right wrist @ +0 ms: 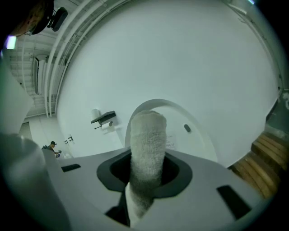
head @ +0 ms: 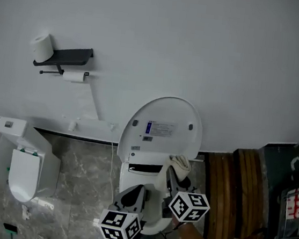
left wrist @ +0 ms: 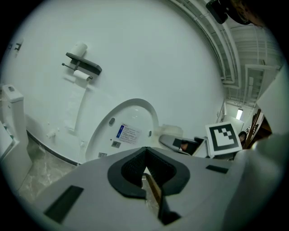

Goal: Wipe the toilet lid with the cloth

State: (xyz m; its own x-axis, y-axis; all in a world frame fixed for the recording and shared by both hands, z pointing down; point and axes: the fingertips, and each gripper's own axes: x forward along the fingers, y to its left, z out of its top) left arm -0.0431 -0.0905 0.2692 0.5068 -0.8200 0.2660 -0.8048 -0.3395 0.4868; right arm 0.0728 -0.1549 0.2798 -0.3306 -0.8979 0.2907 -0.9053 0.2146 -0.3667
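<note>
The white toilet's lid (head: 162, 126) stands raised against the wall, its inner face with a printed label towards me. In the left gripper view the lid (left wrist: 128, 128) is ahead and slightly left. My right gripper (head: 174, 173) is shut on a rolled white cloth (head: 180, 165), whose end sticks up just below the lid's lower edge. The right gripper view shows the cloth (right wrist: 147, 140) clamped between the jaws of that gripper (right wrist: 146, 169), with the lid (right wrist: 189, 131) behind it. Over the toilet seat, my left gripper (head: 136, 191) is shut and holds nothing (left wrist: 145, 173).
A black wall shelf (head: 65, 57) with a paper roll (head: 42, 46) hangs at the upper left. A white unit (head: 22, 163) stands on the marble floor to the left. A wooden slatted bench (head: 240, 192) is right of the toilet.
</note>
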